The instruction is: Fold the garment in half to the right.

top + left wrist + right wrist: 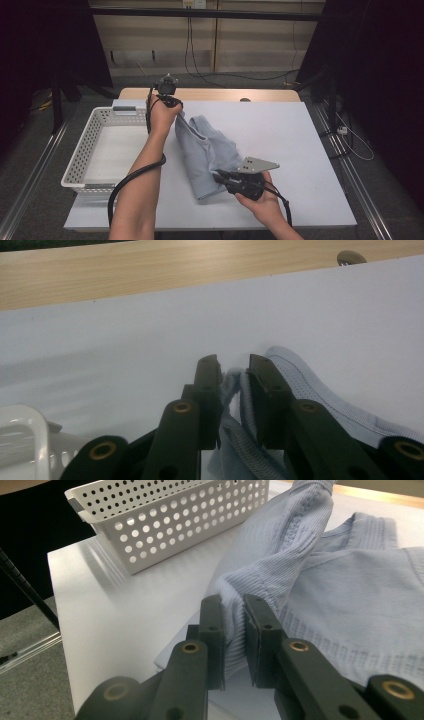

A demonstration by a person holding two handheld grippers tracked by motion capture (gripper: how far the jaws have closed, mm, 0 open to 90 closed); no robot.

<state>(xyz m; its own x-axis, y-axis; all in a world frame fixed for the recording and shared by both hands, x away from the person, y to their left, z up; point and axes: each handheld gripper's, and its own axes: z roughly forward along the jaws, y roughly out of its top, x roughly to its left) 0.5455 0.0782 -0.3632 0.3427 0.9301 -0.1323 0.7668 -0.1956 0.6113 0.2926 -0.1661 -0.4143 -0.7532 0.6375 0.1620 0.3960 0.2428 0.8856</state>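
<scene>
A pale blue knitted garment (pixel 205 150) lies on the white table, stretched from the far left toward the near middle. My left gripper (pixel 176 106) pinches its far end, and in the left gripper view the cloth (pixel 235 390) is squeezed between the black jaws of the left gripper (pixel 234 374). My right gripper (pixel 220 176) holds the near end. In the right gripper view a raised fold of the garment (pixel 280 550) runs down into the jaws of the right gripper (pixel 234 615), which are shut on it.
A white perforated basket (pixel 82 160) stands on the left of the table, close beside the garment; its wall (pixel 165 515) also appears in the right gripper view. A wooden strip (pixel 210 94) edges the table's far side. The white tabletop (pixel 290 140) spreads to the right.
</scene>
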